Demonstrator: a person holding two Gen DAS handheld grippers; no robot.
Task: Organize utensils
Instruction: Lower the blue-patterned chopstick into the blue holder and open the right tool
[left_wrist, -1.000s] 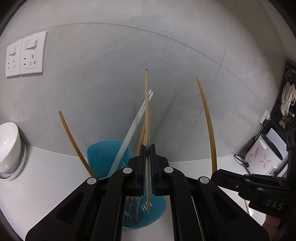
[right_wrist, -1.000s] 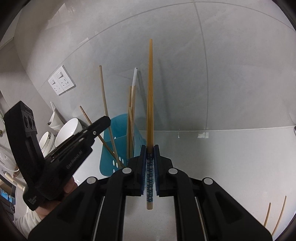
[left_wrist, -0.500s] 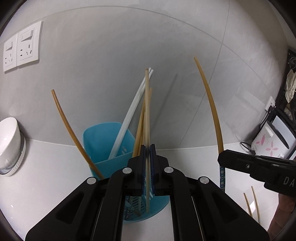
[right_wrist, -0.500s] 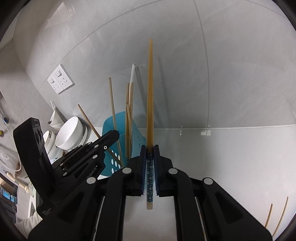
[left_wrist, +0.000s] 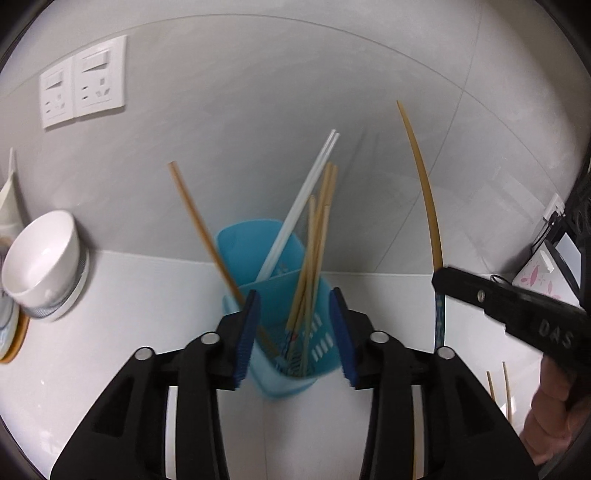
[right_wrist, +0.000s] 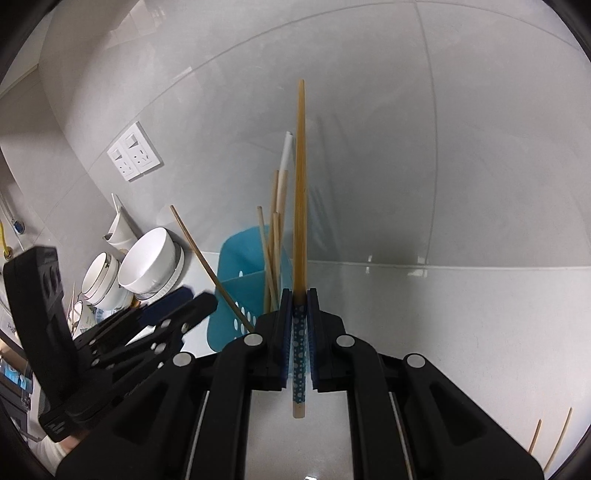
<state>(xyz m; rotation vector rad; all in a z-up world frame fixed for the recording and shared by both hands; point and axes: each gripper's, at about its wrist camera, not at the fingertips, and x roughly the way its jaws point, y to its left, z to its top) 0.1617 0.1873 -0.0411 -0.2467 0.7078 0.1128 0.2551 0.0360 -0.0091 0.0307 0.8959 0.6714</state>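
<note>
Chopsticks standing in blue holder; left gripper just opened, empty, above holder; right gripper clamped on one chopstick; two more right of holder, pending.

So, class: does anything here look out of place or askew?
Yes: two chopsticks lie loose on the counter, outside the blue holder. One wooden chopstick in the holder leans far left, away from the rest.

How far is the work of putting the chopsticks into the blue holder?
Done: several chopsticks stand in the blue holder; the left gripper, its fingers just opened, holds nothing. In hand: the right gripper grips one chopstick. Left: that one, plus two chopsticks on the counter.
</note>
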